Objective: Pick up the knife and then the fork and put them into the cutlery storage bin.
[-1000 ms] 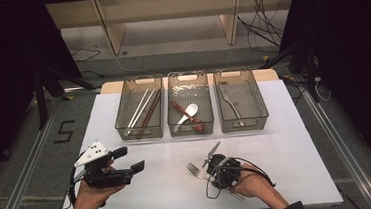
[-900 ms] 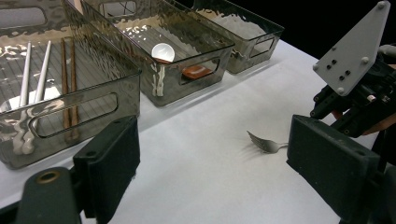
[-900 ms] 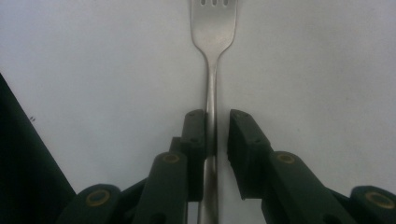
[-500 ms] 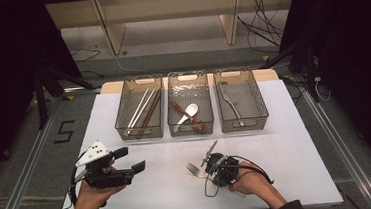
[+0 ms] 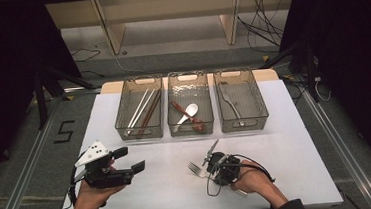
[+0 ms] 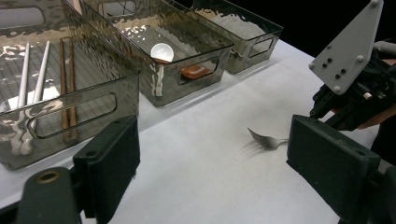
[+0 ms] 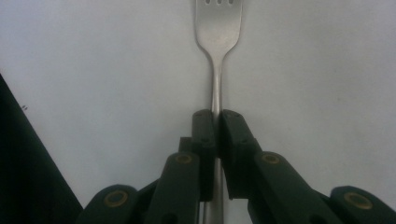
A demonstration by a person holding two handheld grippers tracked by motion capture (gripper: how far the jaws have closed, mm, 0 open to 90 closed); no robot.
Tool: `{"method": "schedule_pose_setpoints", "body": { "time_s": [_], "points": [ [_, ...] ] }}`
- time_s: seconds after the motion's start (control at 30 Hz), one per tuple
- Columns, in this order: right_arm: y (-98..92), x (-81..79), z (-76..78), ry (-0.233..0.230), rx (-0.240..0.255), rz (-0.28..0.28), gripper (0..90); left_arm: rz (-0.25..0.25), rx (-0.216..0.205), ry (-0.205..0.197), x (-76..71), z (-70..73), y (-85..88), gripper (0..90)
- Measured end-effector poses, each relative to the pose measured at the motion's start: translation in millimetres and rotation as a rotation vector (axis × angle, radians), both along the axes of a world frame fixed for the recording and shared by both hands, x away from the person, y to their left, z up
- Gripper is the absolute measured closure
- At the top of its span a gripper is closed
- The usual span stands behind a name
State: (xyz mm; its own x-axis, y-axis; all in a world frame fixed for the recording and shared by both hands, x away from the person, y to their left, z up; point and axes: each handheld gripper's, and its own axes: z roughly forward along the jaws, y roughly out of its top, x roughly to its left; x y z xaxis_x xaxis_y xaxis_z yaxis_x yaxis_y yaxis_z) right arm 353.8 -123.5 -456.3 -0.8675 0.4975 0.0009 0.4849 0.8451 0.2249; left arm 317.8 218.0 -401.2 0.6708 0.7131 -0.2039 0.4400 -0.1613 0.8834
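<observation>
While just closing, right tongs [image 7: 217, 122] around fork [image 7: 218, 28] handle.

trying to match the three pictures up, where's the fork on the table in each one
High view: the fork lies low and centre on the white table, at the right tongs.
Left gripper view: right of centre, prongs pointing left.
Right gripper view: top centre, handle pinched between the jaws.
Shared landmark: the right tongs' grey plate, beside the fork.
</observation>
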Motion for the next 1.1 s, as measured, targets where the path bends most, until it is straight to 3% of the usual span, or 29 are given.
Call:
{"method": "schedule_pose_setpoints", "body": {
  "time_s": [0.1, 0.23, 0.57, 1.1],
  "points": [
    [-3.6, 1.1, 2.7, 0.01, 0.025, -0.023, 85.2, 0.003, -0.002, -0.001, 0.2, 0.0, 0.4, 16.6],
    [-9.3, 2.6, 7.7, -0.012, 0.061, -0.05, 85.2, 0.001, -0.002, -0.002, 0.0, 0.1, 0.2, 16.6],
    [-30.8, 10.7, 28.4, -0.069, 0.214, -0.134, 85.2, 0.002, -0.003, -0.002, 0.2, -0.2, 0.3, 16.6],
    [-45.3, 15.6, 42.1, -0.112, 0.298, -0.168, 85.2, 0.003, -0.003, 0.0, 0.5, -0.2, 0.8, 16.6]
  ]
}}
